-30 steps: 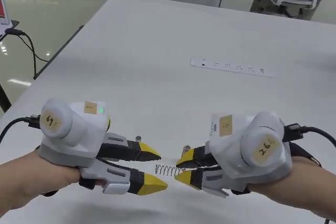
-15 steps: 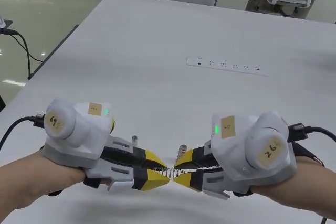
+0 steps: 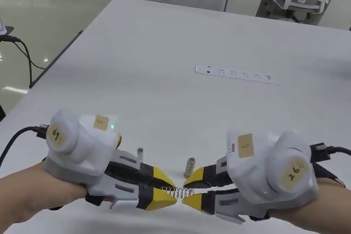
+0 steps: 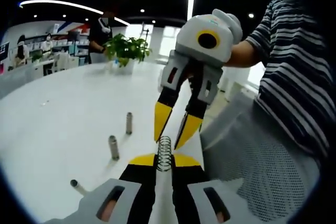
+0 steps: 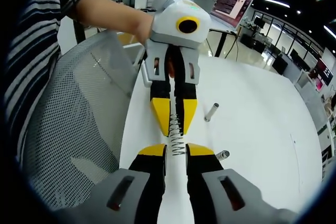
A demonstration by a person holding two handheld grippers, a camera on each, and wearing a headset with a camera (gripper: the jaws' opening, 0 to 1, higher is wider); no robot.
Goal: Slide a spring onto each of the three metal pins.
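Pinches spring point(image 3: 182, 192) level over table point(image 3: 164, 53) edge, one end in clenched left gripper point(image 4: 165, 161) | flanks other end with released right gripper point(image 5: 177, 150), jaws parted | finds metal pin point(image 3: 140, 153) upright just beyond left gripper

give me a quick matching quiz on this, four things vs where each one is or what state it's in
Things:
1 spring
2 power strip
3 left gripper
4 metal pin

Place or state:
a stands upright just behind the left gripper
b lies flat far beyond both grippers
c shut on one end of the spring
d stretches between the left gripper and the right gripper

Pairs: 1-d, 2-b, 3-c, 4-a
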